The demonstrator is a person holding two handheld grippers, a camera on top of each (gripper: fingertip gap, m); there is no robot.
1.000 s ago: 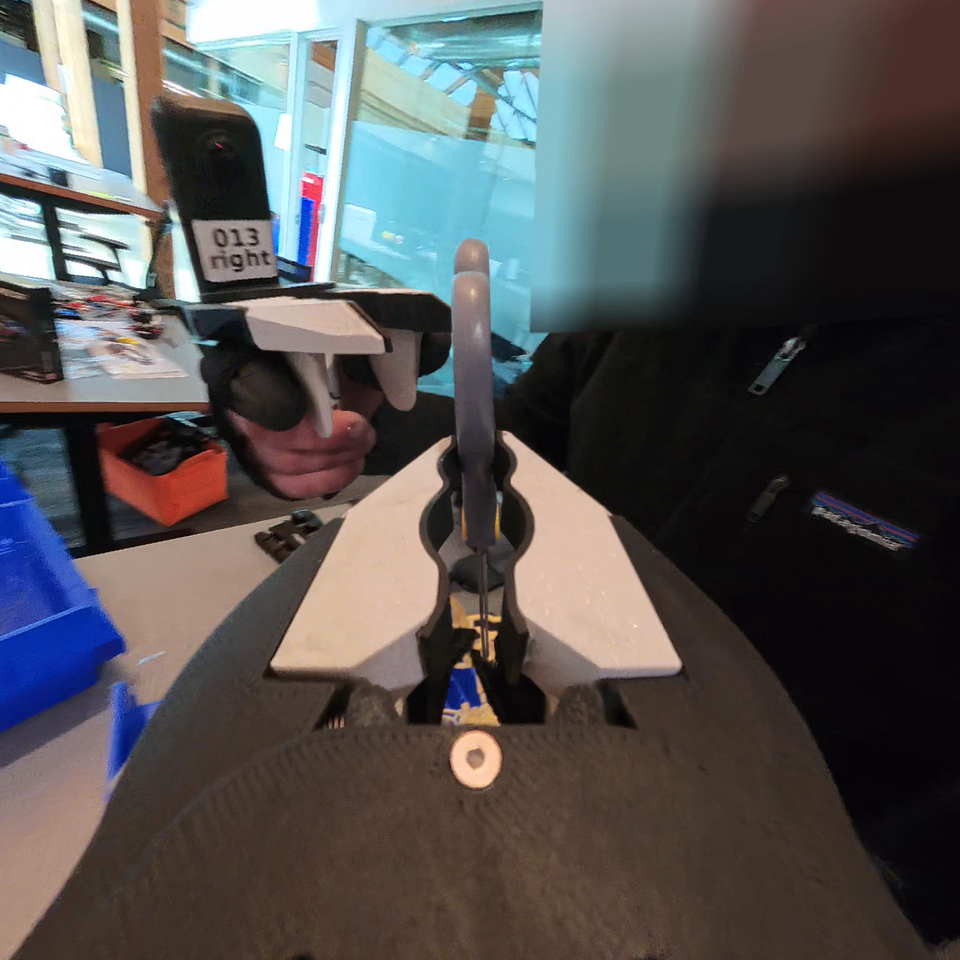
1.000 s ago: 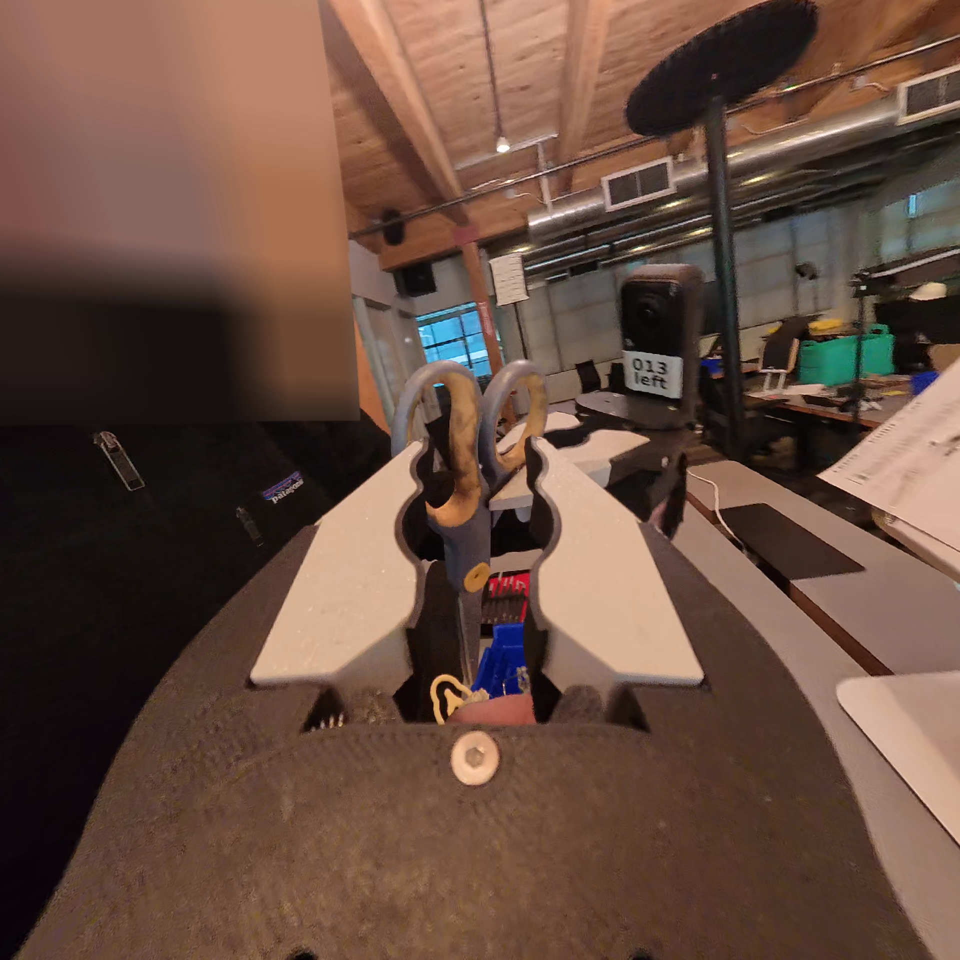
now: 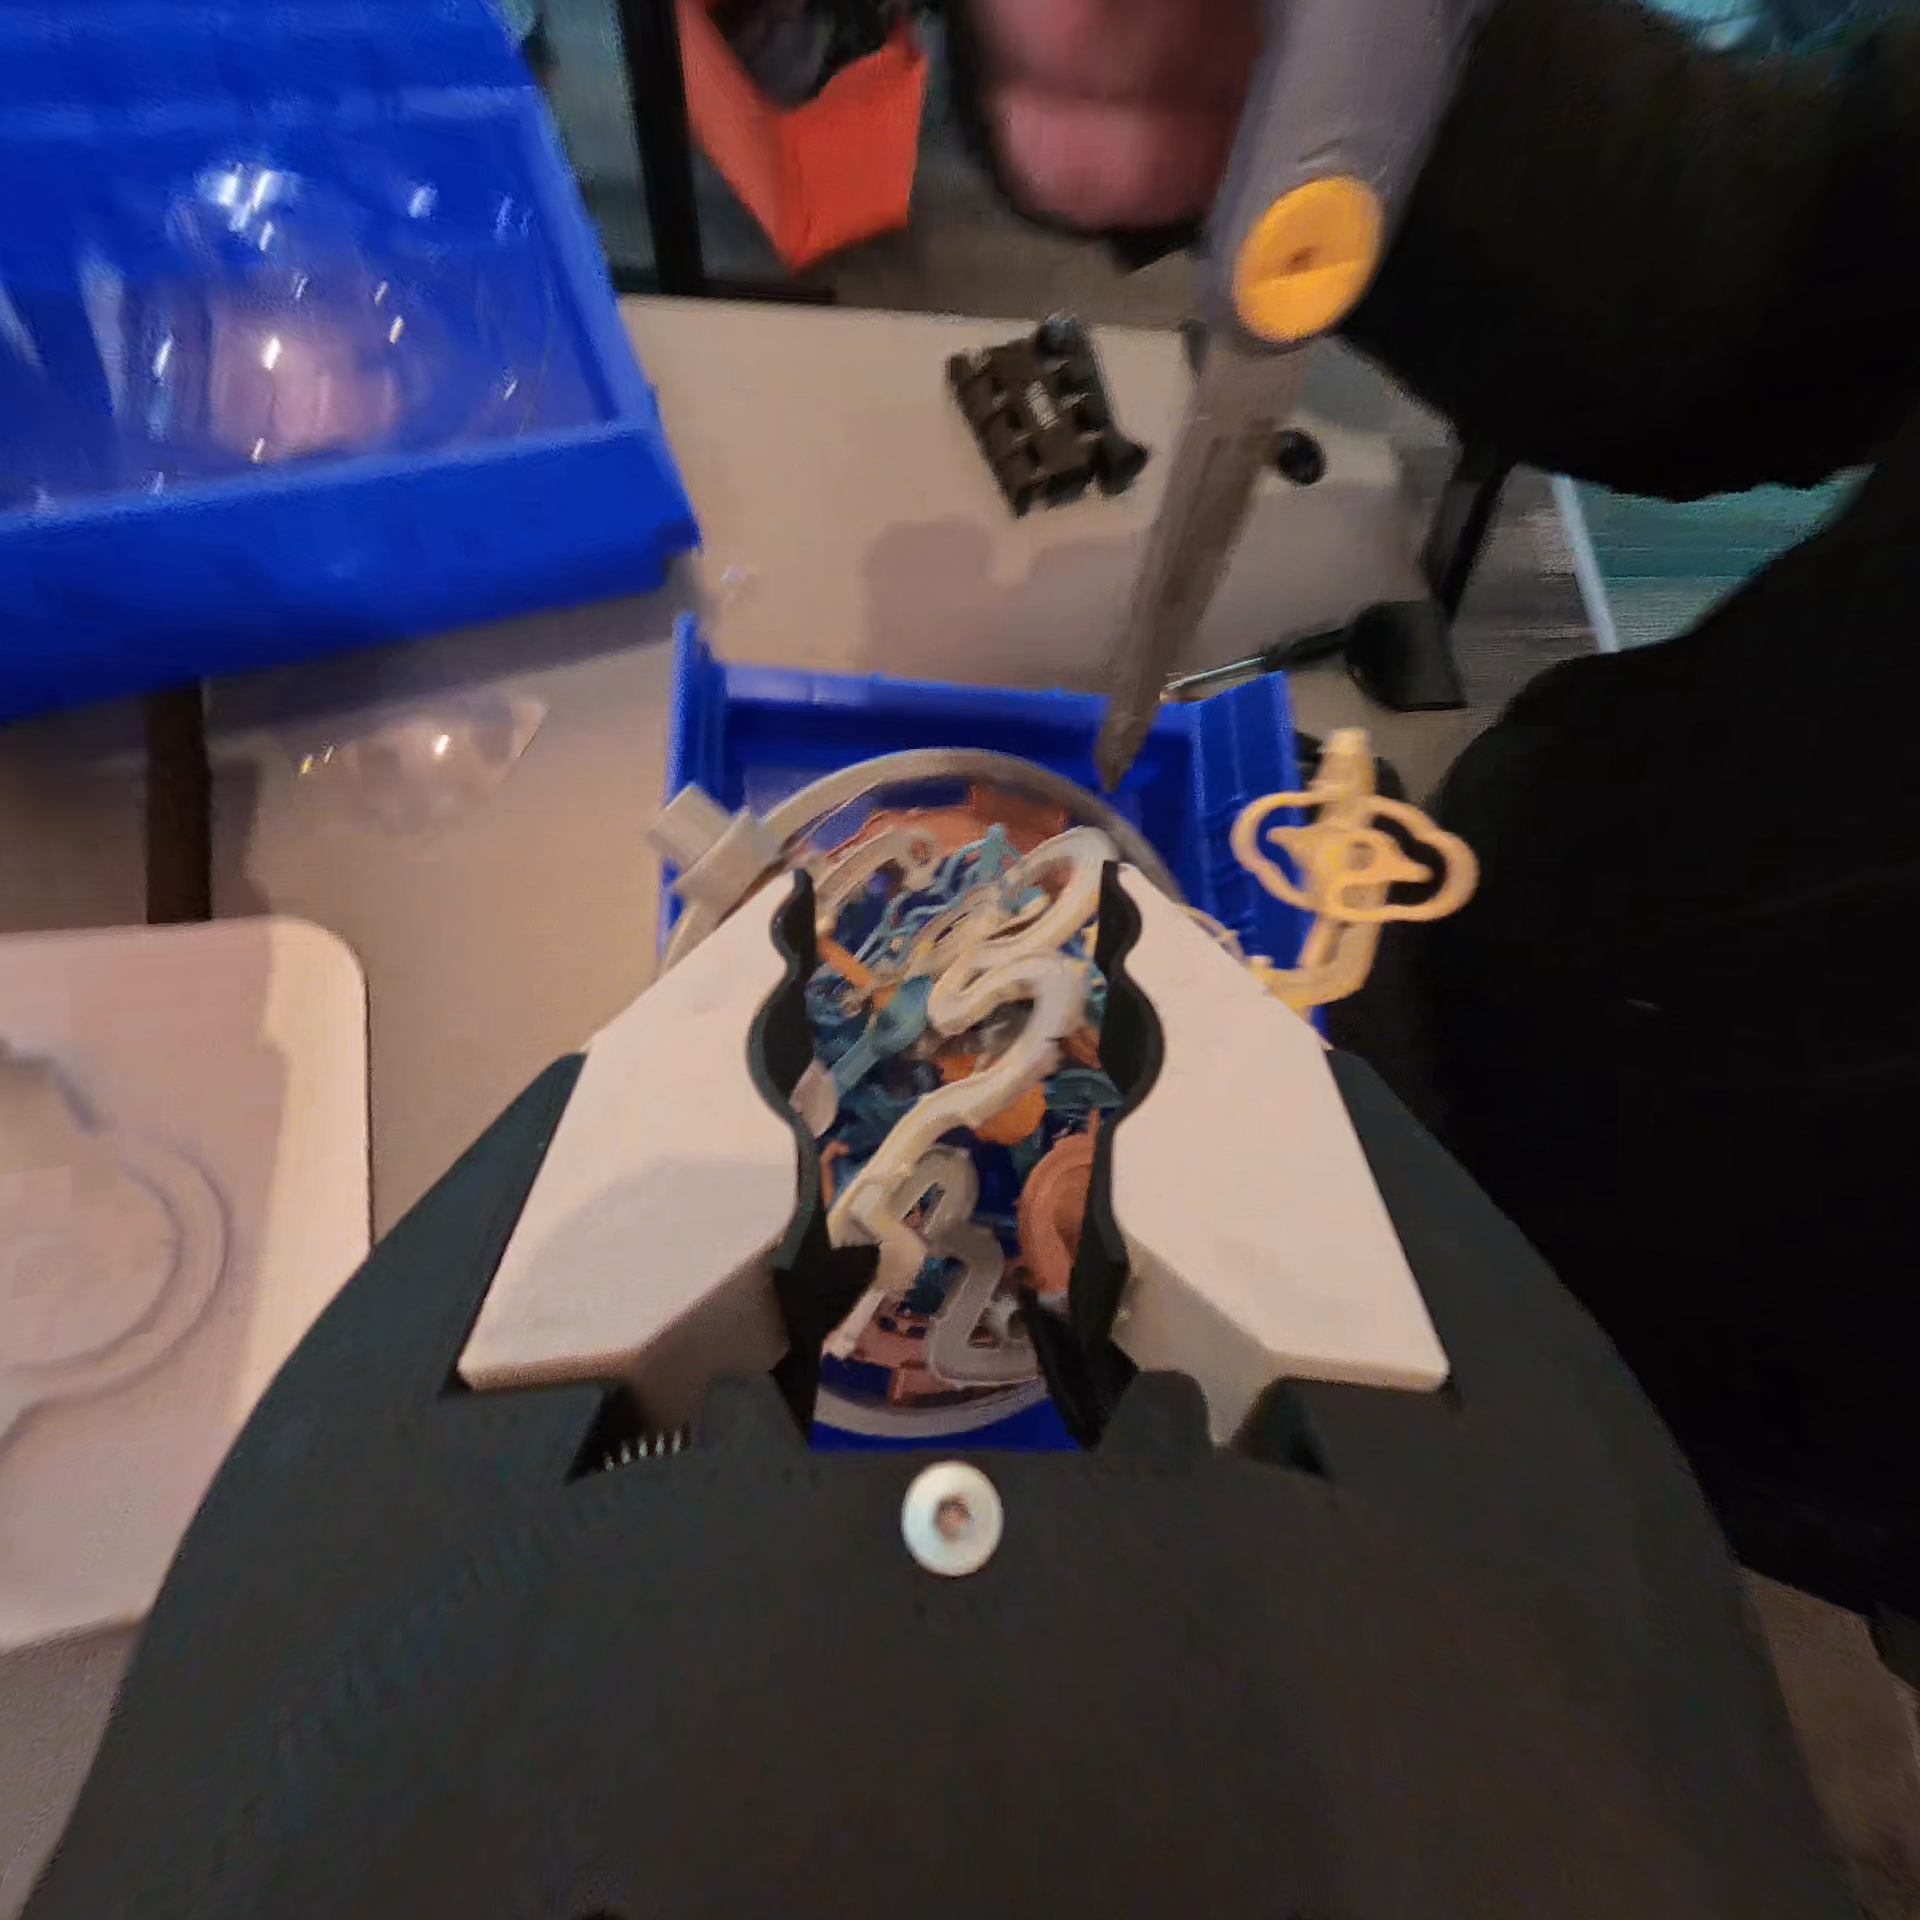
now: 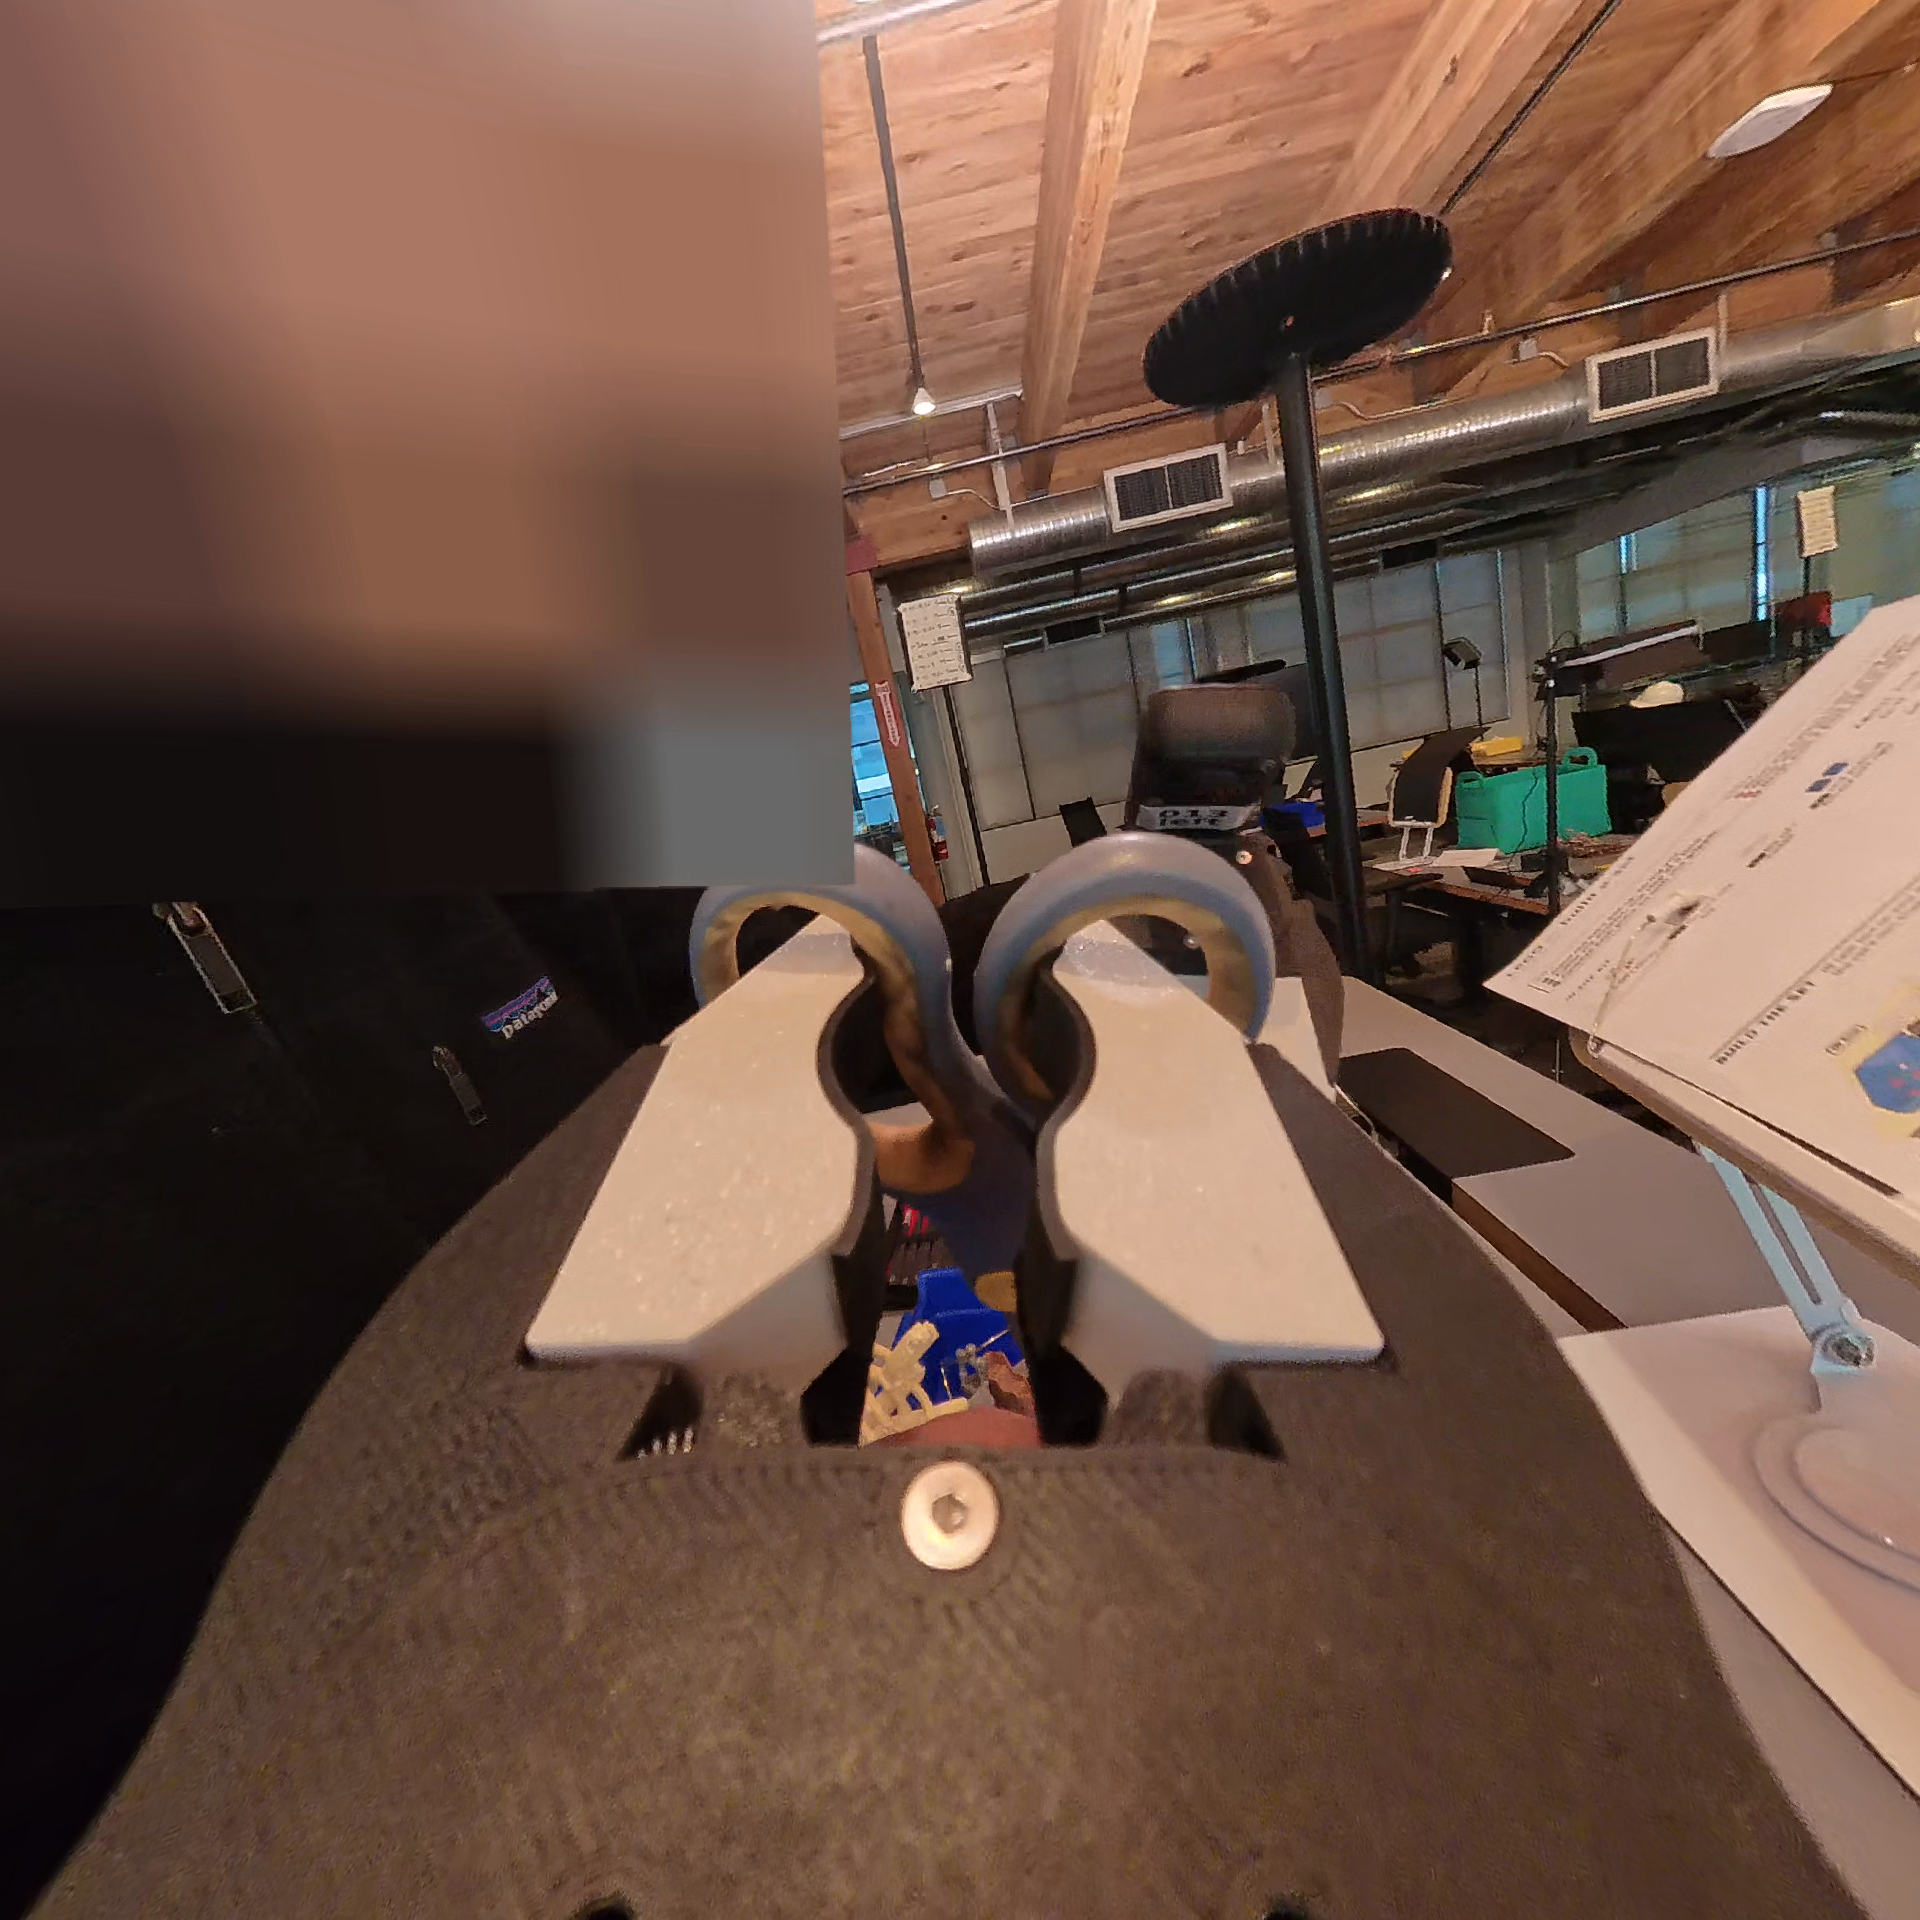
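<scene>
My left gripper point(image 3: 951, 894) is open and points down over a small blue bin point(image 3: 935, 717). The bin holds a round clear case of coloured plastic model parts point(image 3: 966, 1018), seen through the gap between my fingers. A tan plastic part frame point(image 3: 1351, 862) leans at the bin's right rim. Grey scissors with a yellow pivot point(image 3: 1195, 499) hang blade-down from the upper right, the tip just above the bin's far rim. My right gripper point(image 4: 961, 935) is shut on the scissors point(image 4: 1122, 883) just below their two handle loops, blades pointing back toward the camera.
A large blue bin point(image 3: 312, 551) with a clear dome stands at the far left. A black part point(image 3: 1039, 436) lies on the table beyond. A white tray point(image 3: 156, 1143) is at the left. A person's black jacket point(image 3: 1662, 1039) fills the right. A booklet on a stand point(image 4: 1714, 935) is at the right. The grippers' ends are close to 15 cm from one another.
My left gripper has tipped down from facing the person to over the small blue bin and its fingers have opened. The scissors now sit only in my right gripper, handle loops spread wider.
</scene>
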